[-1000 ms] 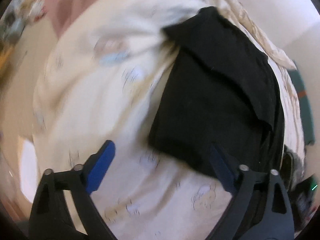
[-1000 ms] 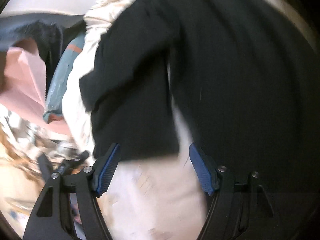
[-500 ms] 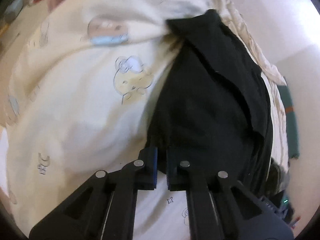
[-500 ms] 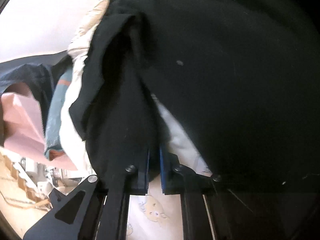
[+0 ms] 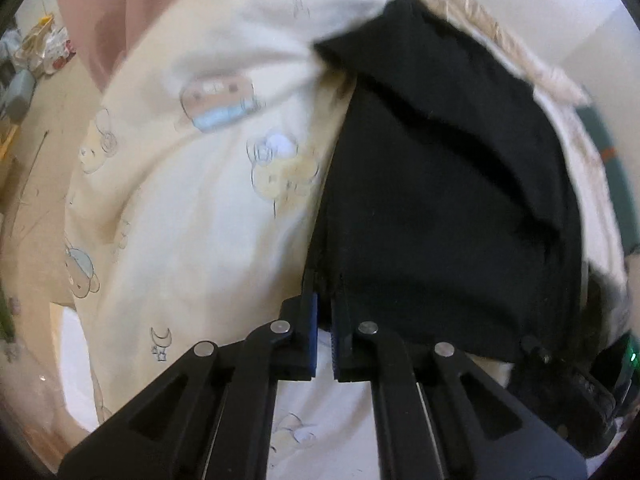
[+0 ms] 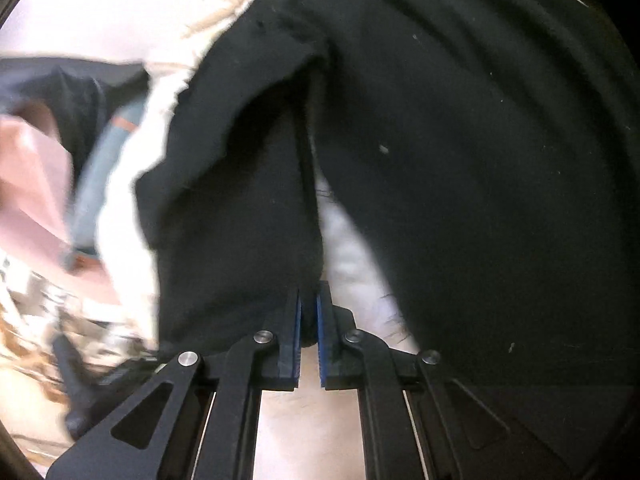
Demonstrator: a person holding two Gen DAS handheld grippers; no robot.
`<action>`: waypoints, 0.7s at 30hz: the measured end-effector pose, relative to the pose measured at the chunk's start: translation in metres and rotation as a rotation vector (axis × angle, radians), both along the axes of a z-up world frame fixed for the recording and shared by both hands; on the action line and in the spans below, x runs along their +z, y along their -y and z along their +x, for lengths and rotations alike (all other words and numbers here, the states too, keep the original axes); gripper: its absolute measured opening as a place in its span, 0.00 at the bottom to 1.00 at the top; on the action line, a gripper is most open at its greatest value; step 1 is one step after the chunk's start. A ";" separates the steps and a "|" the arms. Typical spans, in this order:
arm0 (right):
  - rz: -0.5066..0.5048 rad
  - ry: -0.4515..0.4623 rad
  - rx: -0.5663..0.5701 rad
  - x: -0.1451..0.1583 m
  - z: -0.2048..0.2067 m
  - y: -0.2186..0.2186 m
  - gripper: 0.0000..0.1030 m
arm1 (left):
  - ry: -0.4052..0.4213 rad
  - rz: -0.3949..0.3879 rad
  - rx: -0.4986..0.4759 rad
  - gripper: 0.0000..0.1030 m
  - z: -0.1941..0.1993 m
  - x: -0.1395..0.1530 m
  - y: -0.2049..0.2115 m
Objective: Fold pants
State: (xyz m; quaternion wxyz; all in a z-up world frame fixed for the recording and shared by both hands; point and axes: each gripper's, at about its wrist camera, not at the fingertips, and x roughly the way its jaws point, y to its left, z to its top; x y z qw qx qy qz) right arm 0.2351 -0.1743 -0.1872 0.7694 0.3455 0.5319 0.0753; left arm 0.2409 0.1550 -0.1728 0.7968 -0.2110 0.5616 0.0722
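Note:
Black pants [image 5: 440, 200] lie partly folded on a cream bedsheet [image 5: 192, 200] printed with cartoon bears. My left gripper [image 5: 325, 304] is shut on the near left corner of the pants, the black cloth pinched between its blue pads. In the right wrist view the pants [image 6: 460, 160] fill most of the picture, with a narrow gap of pale sheet between two dark parts. My right gripper [image 6: 309, 300] is shut on the lower edge of the left part, a fold of black fabric caught between its pads.
A pink cloth [image 5: 108, 12] hangs at the far left of the bed, with clutter [image 5: 36, 44] on the floor beside it. A grey-blue item with an orange stripe [image 6: 100, 168] and pink fabric [image 6: 28, 184] lie left of the pants. A pale wall [image 5: 560, 12] stands behind.
Both grippers were open a second ago, astride the edges of the pants. Both have since shut on the black cloth, and the right one has moved in closer over the pants.

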 end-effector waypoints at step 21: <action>-0.225 0.057 0.335 0.139 -0.095 0.136 0.28 | -0.016 -0.020 -0.165 0.74 -0.090 0.042 0.100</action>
